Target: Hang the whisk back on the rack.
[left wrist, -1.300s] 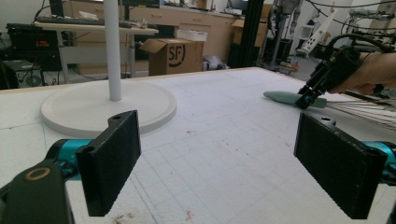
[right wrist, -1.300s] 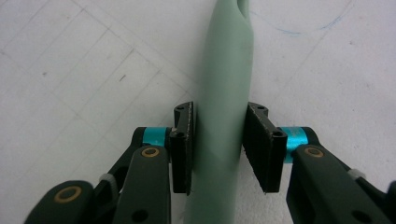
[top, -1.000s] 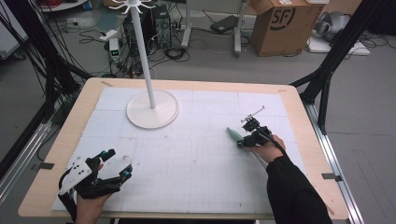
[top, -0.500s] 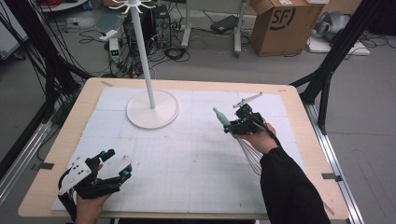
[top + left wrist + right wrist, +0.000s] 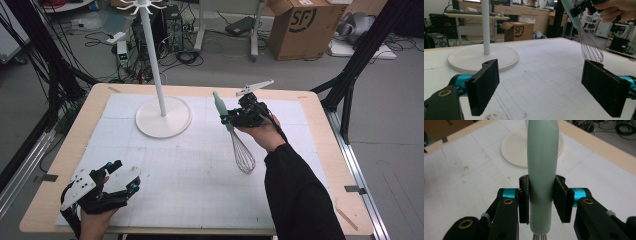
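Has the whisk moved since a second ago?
Yes. The right gripper has carried the whisk up off the table and toward the white stand's base, handle up, wires hanging.

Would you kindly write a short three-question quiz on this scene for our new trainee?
1. True or false: the right gripper is shut on the whisk.
2. Which end of the whisk points up: A) the wires, B) the green handle?
3. What white thing stands on the table behind the whisk?

Key:
1. True; its pads clamp the handle.
2. B.
3. The stand, a pole on a round base. The left gripper rests open.
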Motion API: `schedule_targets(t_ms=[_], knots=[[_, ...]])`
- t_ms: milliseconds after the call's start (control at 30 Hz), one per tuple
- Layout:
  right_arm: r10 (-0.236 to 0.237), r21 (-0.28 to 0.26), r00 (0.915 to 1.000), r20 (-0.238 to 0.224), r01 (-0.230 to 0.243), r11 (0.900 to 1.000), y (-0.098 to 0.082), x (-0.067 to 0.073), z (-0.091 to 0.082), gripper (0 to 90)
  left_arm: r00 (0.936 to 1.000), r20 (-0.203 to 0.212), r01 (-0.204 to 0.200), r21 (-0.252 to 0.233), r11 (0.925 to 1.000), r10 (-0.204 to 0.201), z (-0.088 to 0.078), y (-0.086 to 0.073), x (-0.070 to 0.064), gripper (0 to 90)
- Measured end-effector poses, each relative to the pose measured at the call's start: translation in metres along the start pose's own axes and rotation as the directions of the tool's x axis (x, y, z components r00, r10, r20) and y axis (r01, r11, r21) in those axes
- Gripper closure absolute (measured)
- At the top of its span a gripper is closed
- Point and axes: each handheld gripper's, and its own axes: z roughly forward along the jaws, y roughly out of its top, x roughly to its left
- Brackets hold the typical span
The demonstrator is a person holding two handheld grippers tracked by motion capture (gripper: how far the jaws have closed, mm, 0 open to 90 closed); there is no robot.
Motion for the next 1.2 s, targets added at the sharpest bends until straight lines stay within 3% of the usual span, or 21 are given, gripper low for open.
schedule_targets(t_ms=[500,867,1100,1200], knots=[[-0.04,-0.124,0.9983,-0.043,0.035,0.992,0.033,0.016,-0.002,68.6,0.9999,-0.011,0.004,-0.004,1.0,-0.004,-0.003,0.0,0.0,15.4],[-0.076,-0.207,0.9955,-0.057,0.063,0.976,0.063,0.027,-0.005,68.6,0.9998,-0.017,0.008,-0.009,0.9999,-0.008,-0.005,0.0,0.001,15.4],[-0.101,-0.242,0.9914,-0.084,0.077,0.967,0.087,0.034,-0.002,68.6,0.9997,-0.025,0.008,-0.005,1.0,-0.009,-0.009,-0.001,0.001,15.5],[-0.102,-0.267,0.9863,-0.13,0.064,0.962,0.099,0.036,-0.002,68.6,0.9995,-0.028,0.011,-0.008,0.9999,-0.011,-0.01,-0.001,0.002,15.5]])
